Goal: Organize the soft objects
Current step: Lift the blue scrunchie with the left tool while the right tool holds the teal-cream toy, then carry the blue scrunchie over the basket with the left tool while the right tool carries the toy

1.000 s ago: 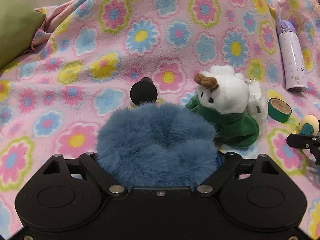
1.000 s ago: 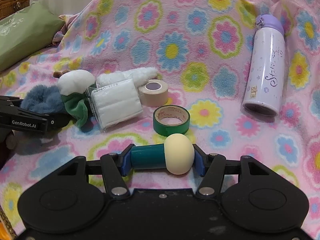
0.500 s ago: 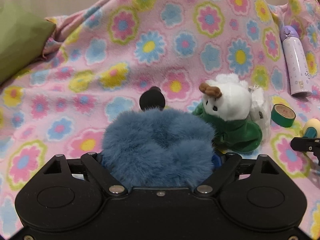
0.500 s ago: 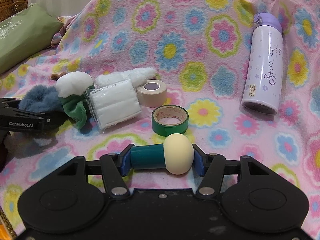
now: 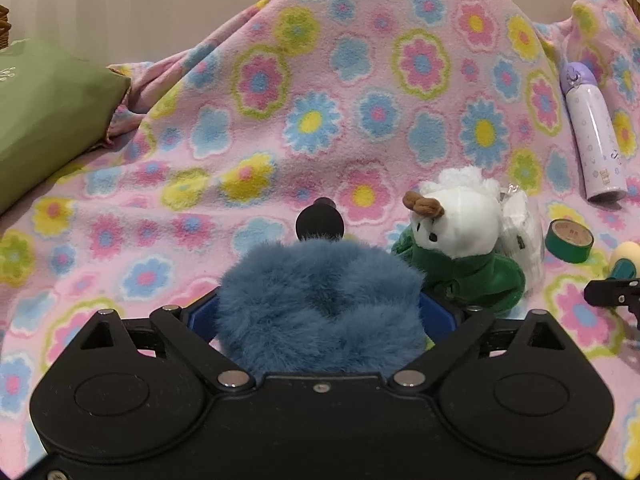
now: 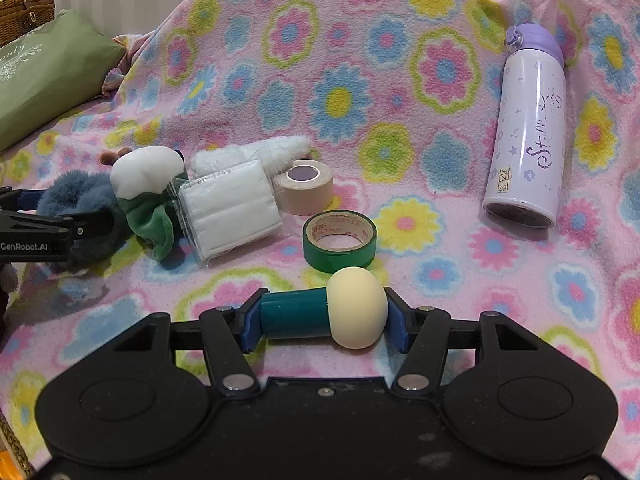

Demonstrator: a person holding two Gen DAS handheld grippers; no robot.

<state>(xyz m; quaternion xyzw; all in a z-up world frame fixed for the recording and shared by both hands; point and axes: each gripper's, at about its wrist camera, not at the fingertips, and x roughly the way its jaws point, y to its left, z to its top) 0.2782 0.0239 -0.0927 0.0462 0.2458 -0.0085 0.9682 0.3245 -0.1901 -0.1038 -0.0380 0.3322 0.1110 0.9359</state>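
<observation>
Pink fleece blanket with a flower print (image 5: pixel 420 128) covers the whole work surface, with a green cushion (image 5: pixel 48 112) at its left edge. Compared with a second ago, the left gripper (image 5: pixel 320 316) shows its blue pads clear of the fluffy blue-grey plush toy (image 5: pixel 320 300): the jaws are opening, the toy still between them but loosening, lying just beside the white plush animal in a green outfit (image 5: pixel 460 248). This reads as a release, placing the blue toy with the other soft things. The right gripper (image 6: pixel 324 316) is unchanged, clamped end to end on a teal cylinder with a cream rounded cap (image 6: pixel 324 314).

Only the right wrist view shows the white padded packet (image 6: pixel 232 216), the beige tape roll (image 6: pixel 306 186) and the full lilac bottle (image 6: pixel 528 128); the green tape roll (image 6: pixel 340 240) appears in both. Only the left wrist view shows a black ball-ended object (image 5: pixel 320 222) behind the blue toy.
</observation>
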